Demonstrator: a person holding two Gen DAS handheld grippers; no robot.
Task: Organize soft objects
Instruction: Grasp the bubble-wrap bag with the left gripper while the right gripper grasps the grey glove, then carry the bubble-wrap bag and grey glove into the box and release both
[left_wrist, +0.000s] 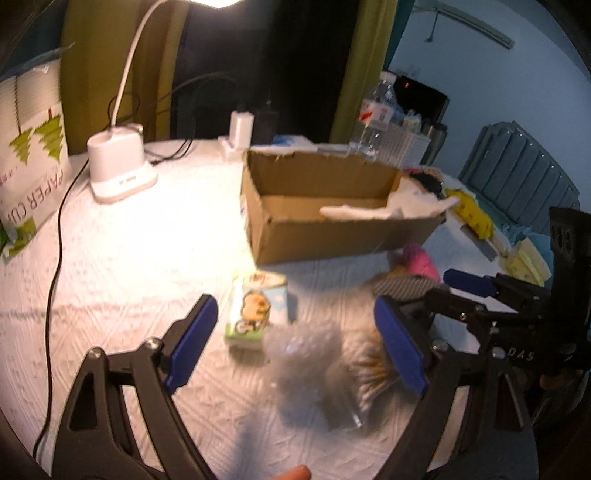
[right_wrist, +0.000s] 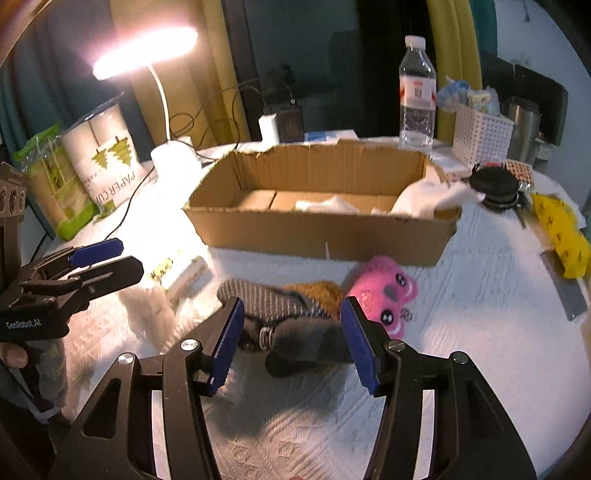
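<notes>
The right gripper (right_wrist: 291, 345) hangs with jaws open over the grey sock (right_wrist: 306, 341), which lies crosswise between them. The left gripper (left_wrist: 295, 343), jaws wide and empty, is farther off, above a clear packet (left_wrist: 314, 365).

Both wrist views angle down, close — sharing the cardboard box (left_wrist: 332, 206).
</notes>
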